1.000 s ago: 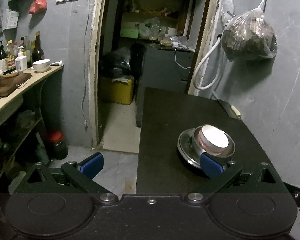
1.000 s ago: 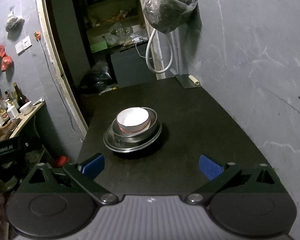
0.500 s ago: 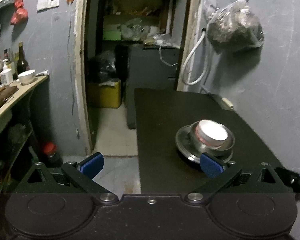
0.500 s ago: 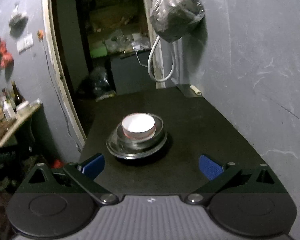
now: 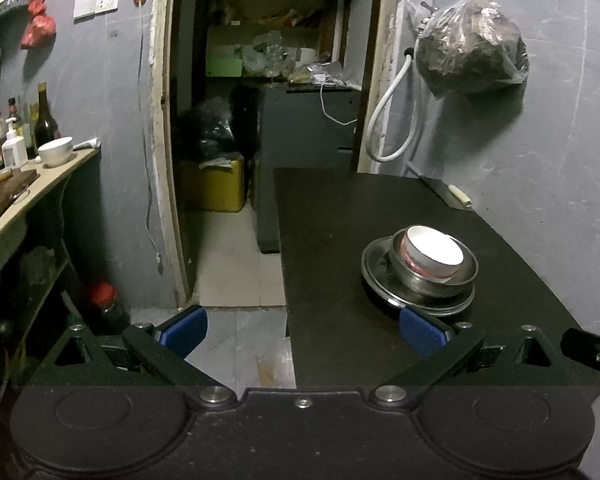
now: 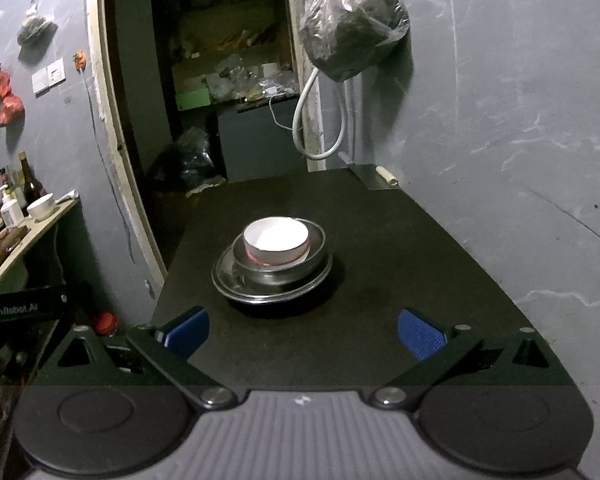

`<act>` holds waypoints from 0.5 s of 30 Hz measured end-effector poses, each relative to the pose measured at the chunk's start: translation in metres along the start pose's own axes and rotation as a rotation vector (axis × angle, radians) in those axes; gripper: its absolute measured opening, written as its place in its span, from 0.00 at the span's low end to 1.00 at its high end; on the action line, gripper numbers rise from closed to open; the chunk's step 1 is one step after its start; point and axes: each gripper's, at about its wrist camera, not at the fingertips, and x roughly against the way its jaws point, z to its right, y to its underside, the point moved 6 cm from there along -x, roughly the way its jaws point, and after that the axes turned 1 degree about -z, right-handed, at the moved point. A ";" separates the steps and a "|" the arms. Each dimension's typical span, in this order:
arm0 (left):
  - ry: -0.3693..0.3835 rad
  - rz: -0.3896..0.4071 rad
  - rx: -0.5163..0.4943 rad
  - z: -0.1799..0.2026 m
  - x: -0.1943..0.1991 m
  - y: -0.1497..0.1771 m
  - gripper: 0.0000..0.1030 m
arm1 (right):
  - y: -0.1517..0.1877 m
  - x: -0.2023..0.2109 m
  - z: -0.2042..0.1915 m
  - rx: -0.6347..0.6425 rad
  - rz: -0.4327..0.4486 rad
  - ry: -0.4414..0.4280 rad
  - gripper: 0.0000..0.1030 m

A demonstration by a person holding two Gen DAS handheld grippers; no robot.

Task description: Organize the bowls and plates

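Stack: white bowl (image 6: 277,240), glazed and straight-walled, is nested in a steel bowl (image 6: 300,264) on a round, shiny steel plate (image 6: 236,284), mid-table, nearer the left edge of the matte black table (image 6: 400,248). Since a second ago, both views are drawn back slightly; the stack is unmoved, so stacking is judged complete. Left claw (image 5: 303,331) and right claw (image 6: 303,332): spread wide, nothing held.

1. We see the cup (image 6: 276,240) sitting in the bowl (image 6: 282,266), and the bowl on the plate (image 6: 236,284).
2. The plate rests on the table (image 6: 400,248), well short of its far edge.
3. The wall (image 6: 520,120) runs along the table's right side; a bag (image 6: 352,36) hangs on it above the far end.
4. A doorway (image 5: 268,80) opens behind the table.
5. Left of it, across the floor (image 5: 228,248), stands a counter (image 5: 40,184) carrying bottles (image 5: 44,124).
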 end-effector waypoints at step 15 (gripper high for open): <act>-0.010 0.009 -0.013 0.011 0.007 -0.002 0.99 | -0.014 0.001 0.004 0.014 0.012 -0.019 1.00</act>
